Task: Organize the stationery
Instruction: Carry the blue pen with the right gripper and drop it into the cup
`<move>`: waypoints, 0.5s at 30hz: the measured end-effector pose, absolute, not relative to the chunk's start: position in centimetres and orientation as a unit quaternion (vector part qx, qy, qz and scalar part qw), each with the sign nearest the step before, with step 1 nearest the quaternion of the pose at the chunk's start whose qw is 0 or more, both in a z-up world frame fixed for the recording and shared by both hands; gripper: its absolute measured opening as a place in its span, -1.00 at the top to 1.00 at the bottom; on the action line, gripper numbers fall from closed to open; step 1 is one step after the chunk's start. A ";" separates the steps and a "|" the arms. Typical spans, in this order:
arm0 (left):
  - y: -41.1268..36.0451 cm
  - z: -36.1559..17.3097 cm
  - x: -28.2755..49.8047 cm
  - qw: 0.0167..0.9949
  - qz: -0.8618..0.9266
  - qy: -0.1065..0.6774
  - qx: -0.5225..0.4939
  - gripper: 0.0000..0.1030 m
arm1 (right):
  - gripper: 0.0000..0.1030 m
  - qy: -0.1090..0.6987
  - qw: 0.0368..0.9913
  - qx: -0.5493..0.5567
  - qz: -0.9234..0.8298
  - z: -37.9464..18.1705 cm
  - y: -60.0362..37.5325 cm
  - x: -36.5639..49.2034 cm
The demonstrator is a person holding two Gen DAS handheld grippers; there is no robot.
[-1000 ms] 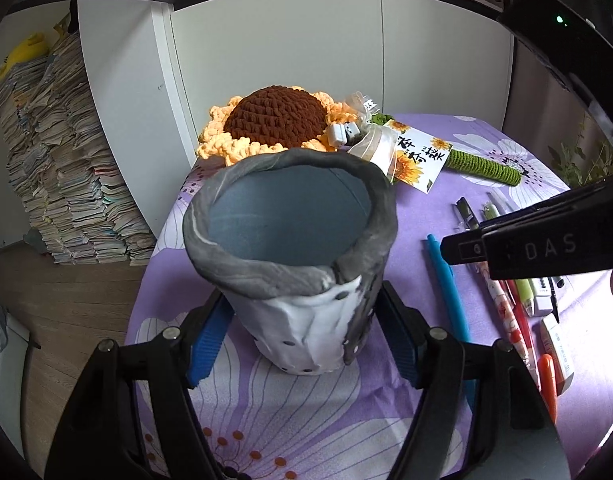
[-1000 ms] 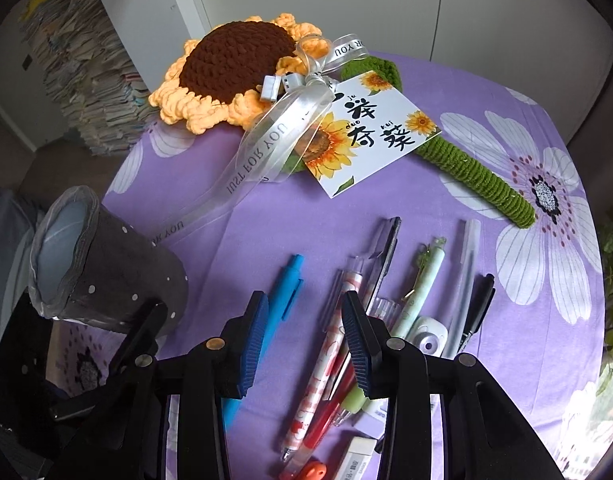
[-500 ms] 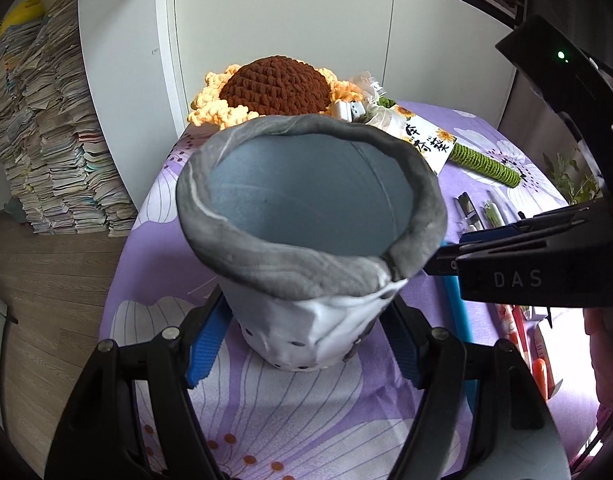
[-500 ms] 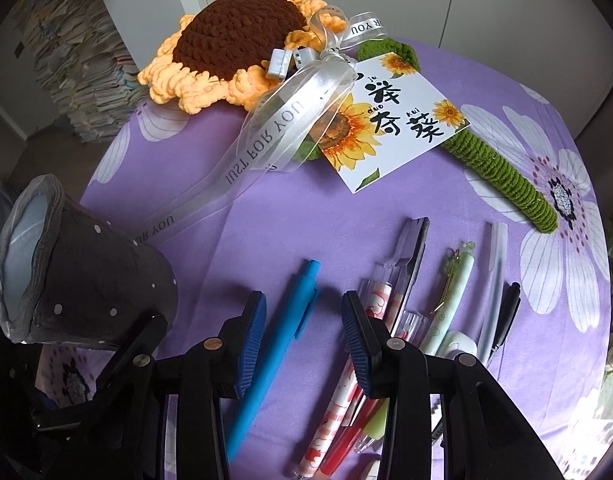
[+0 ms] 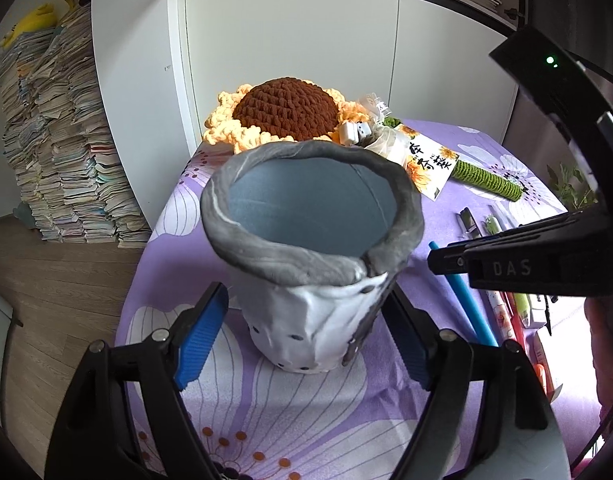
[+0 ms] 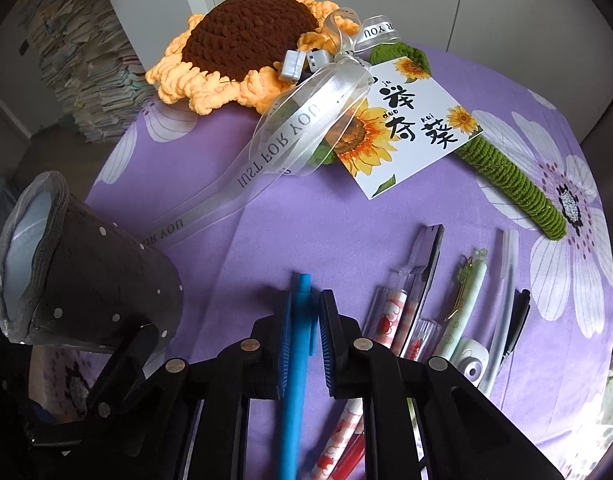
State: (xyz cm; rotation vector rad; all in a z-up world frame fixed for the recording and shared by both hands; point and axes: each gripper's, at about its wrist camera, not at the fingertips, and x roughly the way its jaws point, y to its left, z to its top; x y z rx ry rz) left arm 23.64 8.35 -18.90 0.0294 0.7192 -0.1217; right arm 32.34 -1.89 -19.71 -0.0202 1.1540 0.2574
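On my left wrist feed, the letters "DAS" are moulded in the black body of the right gripper [image 5: 434,261], at 3 o'clock in the picture. On my right wrist feed, the translucent ribbon [image 6: 290,144] at 12 o'clock reads "JUST FOR YOU", seen upside down and repeated along its tail and on its bow loop. The white sunflower card [image 6: 406,128] at 1 o'clock carries three large black Chinese characters with small annotations "ju", "duo" and "kui" above them.
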 end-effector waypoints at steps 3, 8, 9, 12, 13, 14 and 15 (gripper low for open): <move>8.5 -19.0 23.7 0.933 -0.063 0.354 0.008 -0.46 | 0.71 0.524 0.842 0.000 0.126 -18.2 -2.7 31.6; 8.2 -18.9 23.5 0.934 -0.071 0.350 0.015 -0.34 | 0.72 0.484 0.863 0.011 0.140 -14.8 -4.0 29.6; 8.2 -18.9 23.5 0.934 -0.071 0.350 0.015 -0.34 | 0.72 0.478 0.866 0.013 0.144 -14.2 -4.2 29.2; 8.3 -18.9 23.5 0.934 -0.071 0.351 0.013 -0.34 | 0.73 0.457 0.876 0.018 0.154 -12.3 -4.3 28.3; 8.3 -18.9 23.5 0.934 -0.071 0.350 0.014 -0.34 | 0.74 0.449 0.879 0.018 0.159 -11.7 -4.3 27.8; 8.3 -18.9 23.5 0.934 -0.071 0.350 0.014 -0.34 | 0.75 0.440 0.883 0.017 0.163 -11.0 -4.4 27.3; 8.3 -18.9 23.5 0.934 -0.071 0.350 0.014 -0.34 | 0.75 0.432 0.886 0.015 0.168 -10.3 -4.1 27.0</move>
